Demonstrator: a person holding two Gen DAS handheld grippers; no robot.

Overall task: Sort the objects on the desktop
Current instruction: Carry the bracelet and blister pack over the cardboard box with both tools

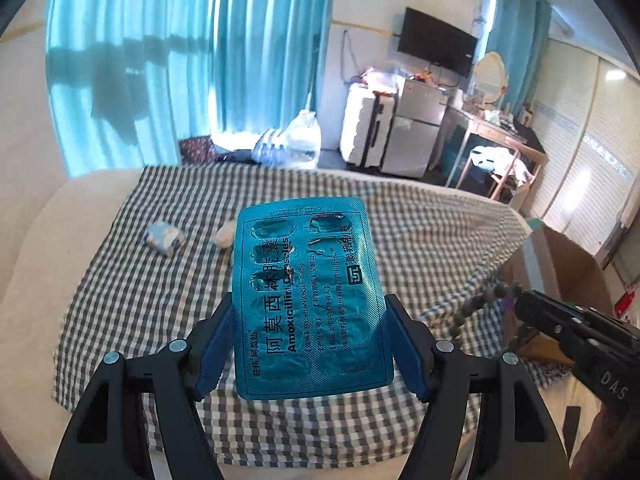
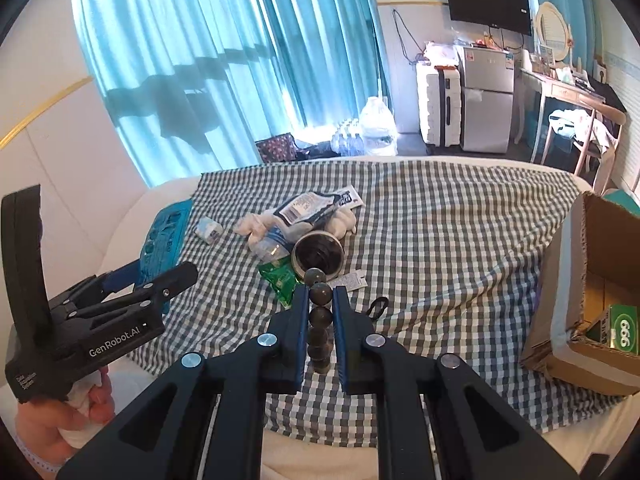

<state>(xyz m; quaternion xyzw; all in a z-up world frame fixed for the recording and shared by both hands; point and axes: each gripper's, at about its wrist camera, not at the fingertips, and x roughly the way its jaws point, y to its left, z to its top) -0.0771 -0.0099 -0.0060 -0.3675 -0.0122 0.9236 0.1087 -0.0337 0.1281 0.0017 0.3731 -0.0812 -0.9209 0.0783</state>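
A blue blister pack of capsules (image 1: 304, 280) stands upright between the blue pads of my left gripper (image 1: 310, 344), which is shut on its lower half, above the checked cloth (image 1: 160, 320). My right gripper (image 2: 321, 296) is shut on a string of dark round beads (image 2: 320, 320), lifted over the cloth. In the left wrist view the right gripper (image 1: 520, 304) shows at the right with the beads (image 1: 480, 300) trailing from it. The right wrist view shows the left gripper (image 2: 156, 268) at the left with the blister pack (image 2: 164, 236).
A pile lies mid-cloth: a plastic bottle (image 2: 272, 244), a round tin (image 2: 318, 256), a green packet (image 2: 280, 280), a black-and-white pouch (image 2: 316, 204), a small tissue pack (image 2: 208, 230) and a black clip (image 2: 378, 306). An open cardboard box (image 2: 580, 280) at the right holds a green carton (image 2: 620, 328).
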